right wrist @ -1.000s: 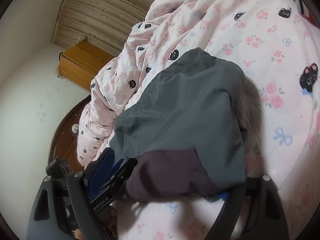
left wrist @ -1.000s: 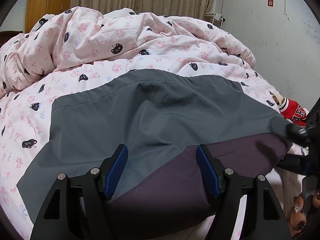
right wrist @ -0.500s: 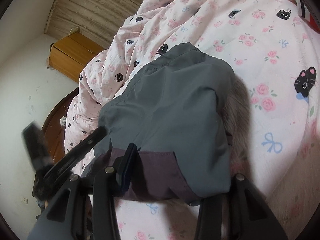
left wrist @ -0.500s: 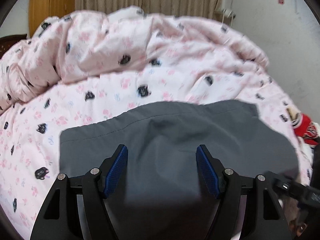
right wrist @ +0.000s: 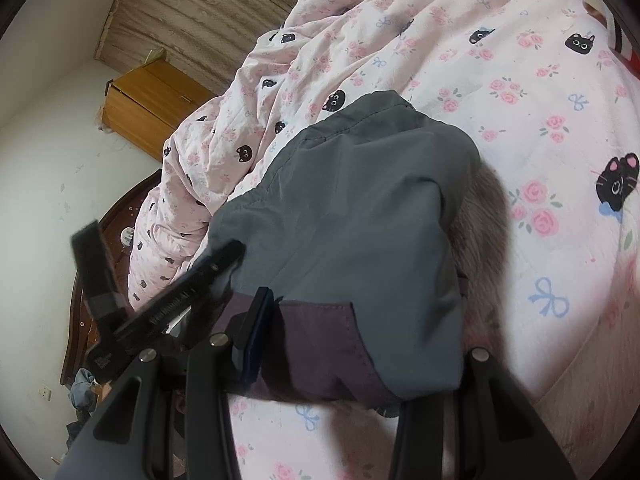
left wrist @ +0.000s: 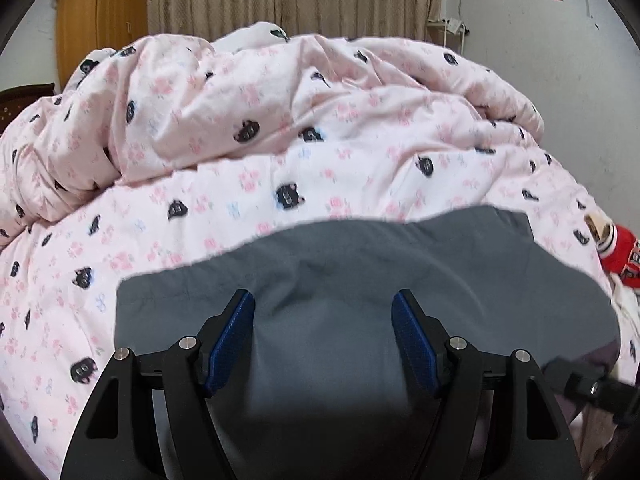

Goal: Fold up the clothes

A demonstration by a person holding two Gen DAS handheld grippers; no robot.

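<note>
two grippers, both spread wide and clamped on nothing: left gripper hovering low above the grey garment with blue pads apart and bare; right gripper straddling the near edge, one blue pad against the purple panel, far fingertip hidden under the cloth

garment lying folded on the flowered bed sheet, in front of the bunched duvet, grey layer doubled over the purple one, far right corner puffed up, not flat

probably the moment to settle the fold and set up the next one. to do it well:
- press down on the raised grey layer with the left fingers, then sweep outward to push air out
- slide the right fingers free sideways, not upward, to avoid dragging the top layer
- pinch both layers together at the near corners before lifting
- stay clear of the red item just beside the right edge
</note>
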